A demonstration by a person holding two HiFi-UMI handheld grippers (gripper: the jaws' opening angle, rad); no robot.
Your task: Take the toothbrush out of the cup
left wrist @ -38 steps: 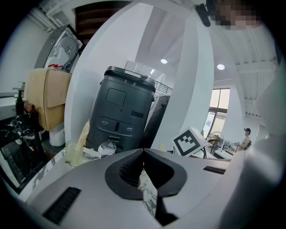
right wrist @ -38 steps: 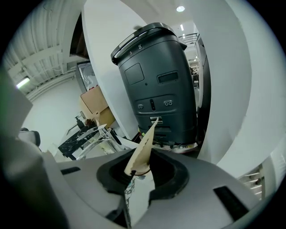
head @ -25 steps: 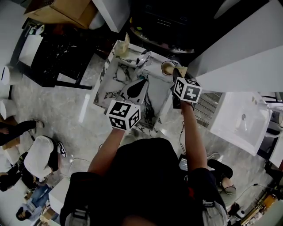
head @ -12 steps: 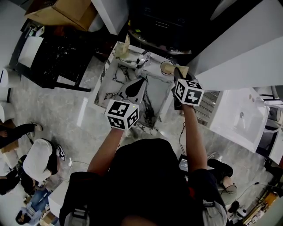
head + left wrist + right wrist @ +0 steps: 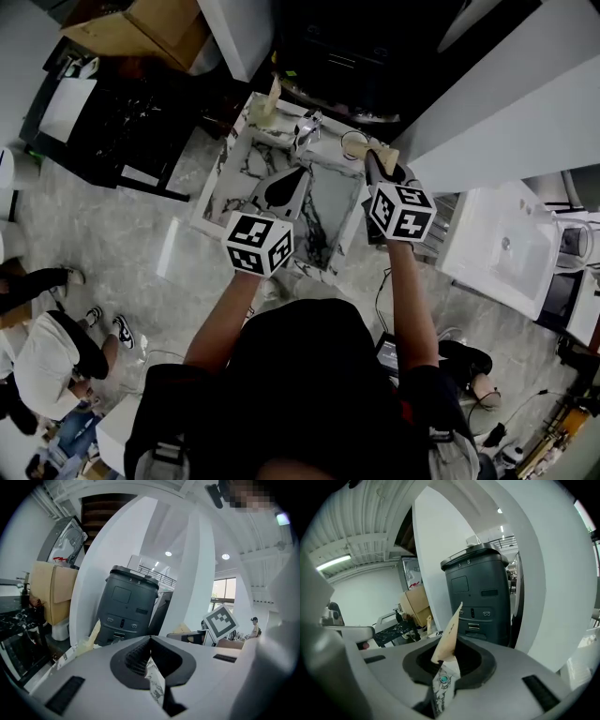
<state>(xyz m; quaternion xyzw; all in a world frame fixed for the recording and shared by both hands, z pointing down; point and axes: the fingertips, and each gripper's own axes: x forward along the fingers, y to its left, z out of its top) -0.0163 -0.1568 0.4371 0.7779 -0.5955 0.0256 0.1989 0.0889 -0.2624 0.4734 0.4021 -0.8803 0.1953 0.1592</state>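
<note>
Tan paper-sleeved toothbrush pinched in right claw, seemingly clear of pale round cup. Left claw closed, empty. Next: carry toothbrush aside, grip kept firm.

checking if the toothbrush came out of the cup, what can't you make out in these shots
Inside of the cup: head view, too small and dark to see what it holds.
The tan packet: right gripper view, the wrapper hides its contents; the right gripper has its jaws closed on it, covering its lower end.
The cup again: in neither gripper view.
</note>
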